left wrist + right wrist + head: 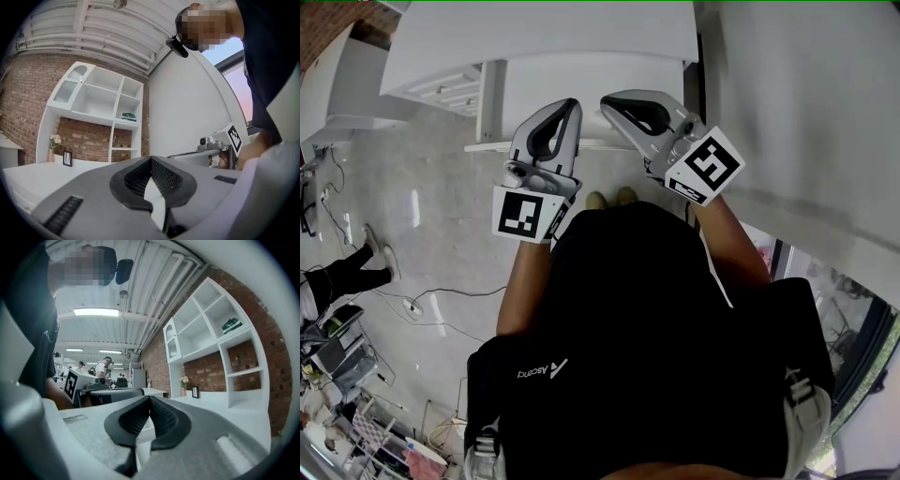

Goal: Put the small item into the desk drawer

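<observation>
Left gripper [151, 161]: pressed together with nothing between the pads, and raised in front of you.
Right gripper [150, 399]: also pressed together and empty, just beside the left one.
Item: no view shows a small item that is clearly the one meant. Only a frame [67, 158] and flowers [55, 140] stand at the back of the bench [544, 37].
Drawer: the drawer fronts [445, 89] sit under the bench's left end and look shut, though that is hard to tell from above.
Risk, wrong pick: since the item is unconfirmed, you could grab the frame or the flowers by mistake.
Risk, knock: if you come down with pressed-together pads, you will nudge the item instead of straddling it, so spread them first.
Risk, drawer: if you carry the item over before a drawer is pulled out, you will have no free gripper ready to open it.
Risk, footing: a cable [441, 298] lies on the floor to your left, so stepping sideways could snag it.
</observation>
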`<act>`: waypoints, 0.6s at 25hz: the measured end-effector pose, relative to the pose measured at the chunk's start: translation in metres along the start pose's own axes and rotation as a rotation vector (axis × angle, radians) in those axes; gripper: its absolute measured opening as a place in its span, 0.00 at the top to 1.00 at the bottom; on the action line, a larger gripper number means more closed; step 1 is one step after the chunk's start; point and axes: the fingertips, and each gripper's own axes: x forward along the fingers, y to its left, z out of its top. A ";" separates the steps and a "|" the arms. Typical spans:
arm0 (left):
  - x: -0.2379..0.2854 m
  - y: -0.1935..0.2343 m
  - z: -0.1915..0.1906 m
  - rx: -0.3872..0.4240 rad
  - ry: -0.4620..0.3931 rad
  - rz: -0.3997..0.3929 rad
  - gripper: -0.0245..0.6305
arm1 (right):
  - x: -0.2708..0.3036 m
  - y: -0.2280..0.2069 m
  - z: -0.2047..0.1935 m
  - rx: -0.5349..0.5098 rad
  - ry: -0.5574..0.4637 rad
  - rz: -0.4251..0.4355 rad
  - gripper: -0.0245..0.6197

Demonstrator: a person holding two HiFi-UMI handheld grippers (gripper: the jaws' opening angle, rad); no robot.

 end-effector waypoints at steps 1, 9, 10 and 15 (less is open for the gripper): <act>-0.001 -0.003 0.001 0.001 -0.005 -0.005 0.96 | -0.003 0.002 0.003 -0.010 -0.011 -0.005 0.96; -0.002 -0.024 0.014 0.022 -0.023 -0.036 0.96 | -0.025 0.013 0.023 -0.061 -0.085 -0.039 0.96; -0.002 -0.026 0.017 0.022 -0.034 -0.037 0.96 | -0.027 0.014 0.025 -0.066 -0.090 -0.043 0.96; -0.001 -0.030 0.021 0.028 -0.046 -0.035 0.96 | -0.032 0.014 0.027 -0.072 -0.103 -0.052 0.96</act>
